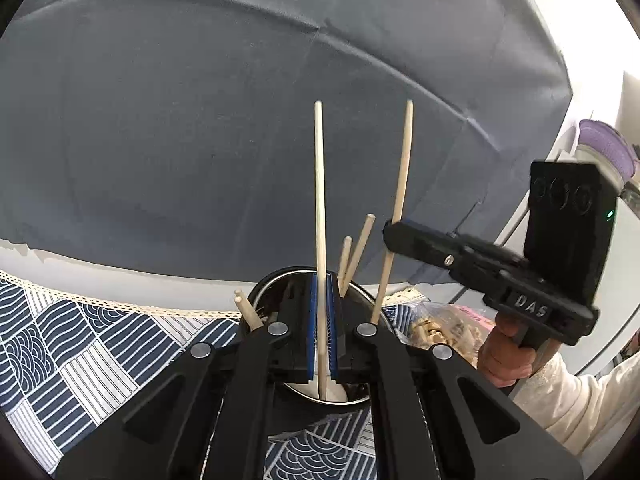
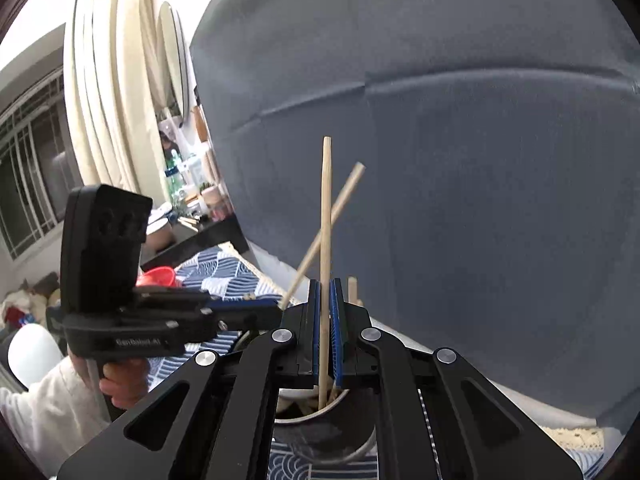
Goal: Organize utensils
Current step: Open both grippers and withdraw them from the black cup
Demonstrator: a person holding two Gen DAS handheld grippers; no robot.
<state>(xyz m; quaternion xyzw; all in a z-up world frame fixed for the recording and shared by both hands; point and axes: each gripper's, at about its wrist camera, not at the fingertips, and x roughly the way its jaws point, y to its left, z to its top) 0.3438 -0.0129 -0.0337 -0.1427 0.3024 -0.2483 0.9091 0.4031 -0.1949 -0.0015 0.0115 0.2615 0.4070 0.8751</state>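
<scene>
Black linkage arms filled the 6 o'clock edge of both wrist views, and between them each pair of blue-padded jaws was seen clenched on a single wooden stick. In the left wrist view the left gripper (image 1: 323,304) was clamped on a pale chopstick (image 1: 319,184) held nearly upright, its lower end reaching into the round metal holder (image 1: 260,292) directly beneath. More chopsticks (image 1: 360,248) leaned out of that holder toward 1 o'clock, and two short ends showed at its 9 o'clock rim. At 3 o'clock the right gripper (image 1: 394,232) was seen gripping a second chopstick (image 1: 402,172) — tilted slightly, its lower end at the holder's rim.

From the right wrist view the same stick was held upright between the pads, its tip inside the holder. At 9 o'clock the left tool's stick crossed behind it. A blue wave-patterned tablecloth (image 1: 80,332) lay under the holder; a grey backdrop (image 1: 200,120) filled the upper field — a white sleeve (image 1: 580,408) showed at 4 o'clock.
</scene>
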